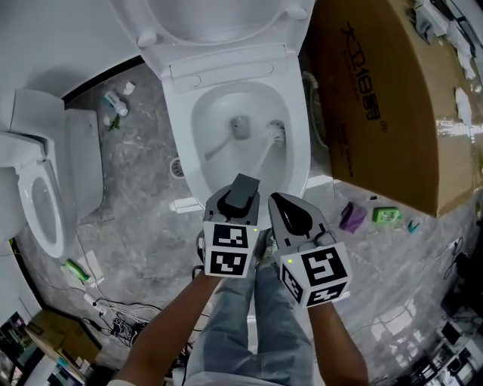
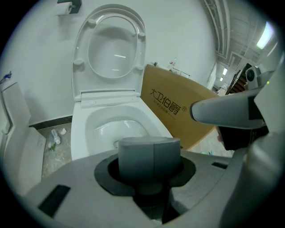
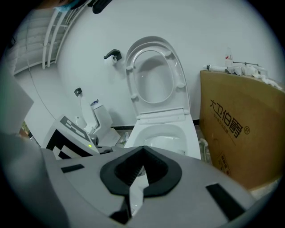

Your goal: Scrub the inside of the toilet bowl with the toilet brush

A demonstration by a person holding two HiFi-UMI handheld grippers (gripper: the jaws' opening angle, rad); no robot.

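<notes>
A: Room, quick?
B: Grey marbled floor [image 1: 143, 173], white wall [image 2: 35, 44]. White toilet bowl [image 1: 181, 128] in the centre, lid [image 1: 219, 19] up. Second toilet [image 1: 45, 196] at left, cardboard box [image 1: 392, 98] just right of the bowl. Small litter on the floor.

A: Brush?
B: Toilet brush [image 1: 260, 154] has its head down inside the bowl, right side of the basin, near the drain. The white handle slants back up to the left gripper [image 1: 240, 192].

A: Grippers?
B: Left gripper is clamped round the grey handle end. Right gripper [image 1: 290, 211] is just beside it, jaws together at the tips, nothing held. Both forearms reach forward side by side, above the person's jeans [image 1: 249, 332].
</notes>
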